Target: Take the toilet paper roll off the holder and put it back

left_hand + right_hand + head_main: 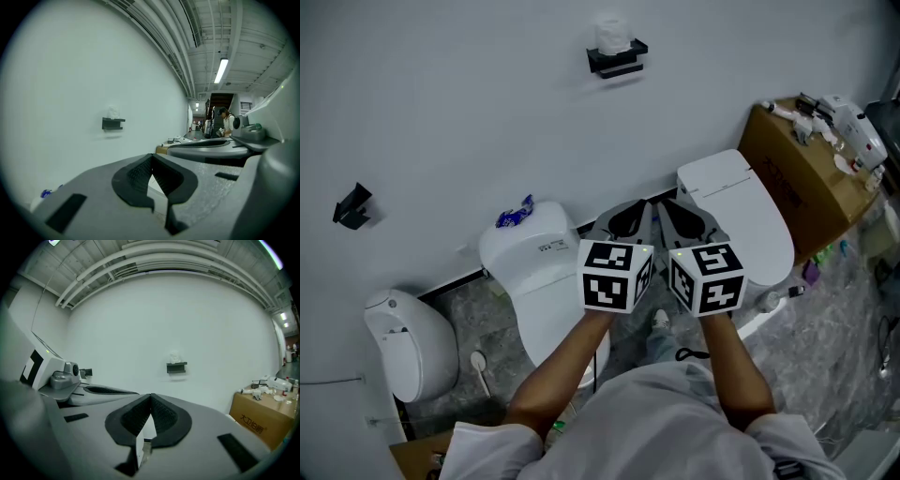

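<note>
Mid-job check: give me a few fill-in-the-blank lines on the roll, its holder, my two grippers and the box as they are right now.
1. The holder that carries the toilet paper roll is ___ in colour.
2. The left gripper and the right gripper are far from the roll, and the jaws of both are ___, with nothing between them.
3. In the head view the cardboard box stands on the ___ side of the picture.

Missing words: black; shut; right.

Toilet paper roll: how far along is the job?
Done: nothing visibly; the toilet paper roll sits on the wall holder. In hand: nothing; the left gripper and right gripper are shut, empty, far from it. Left: seemingly taking it off and putting it back.
</note>
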The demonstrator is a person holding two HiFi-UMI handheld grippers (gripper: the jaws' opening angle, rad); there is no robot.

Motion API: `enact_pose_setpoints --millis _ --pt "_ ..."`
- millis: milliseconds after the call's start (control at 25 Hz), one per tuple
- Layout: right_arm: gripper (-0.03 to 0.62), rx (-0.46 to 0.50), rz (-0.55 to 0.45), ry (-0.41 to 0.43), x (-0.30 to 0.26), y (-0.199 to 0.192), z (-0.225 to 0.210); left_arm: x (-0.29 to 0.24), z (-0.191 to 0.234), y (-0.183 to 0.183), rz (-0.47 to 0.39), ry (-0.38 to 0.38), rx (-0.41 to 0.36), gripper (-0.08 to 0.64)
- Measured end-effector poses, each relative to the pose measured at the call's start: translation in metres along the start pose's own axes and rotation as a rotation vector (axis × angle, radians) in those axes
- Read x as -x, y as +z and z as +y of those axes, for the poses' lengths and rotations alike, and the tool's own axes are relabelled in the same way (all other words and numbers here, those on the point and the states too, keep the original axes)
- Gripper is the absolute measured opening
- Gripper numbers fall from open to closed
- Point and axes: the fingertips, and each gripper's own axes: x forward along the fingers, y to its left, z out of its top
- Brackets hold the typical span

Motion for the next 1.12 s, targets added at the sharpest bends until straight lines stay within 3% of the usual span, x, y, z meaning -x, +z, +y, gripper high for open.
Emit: enact_pose_setpoints --millis 560,1120 --pt "0.002 0.002 0.003 0.035 -0.09 0.022 -0.07 -0.104 0.039 0.03 0.006 0.021 -0.004 0.003" --pt "0.002 -0.002 0.008 0.109 -0.159 0.045 -0.144 -0.196 0.061 0.06 0.022 0.094 0.002 0.003"
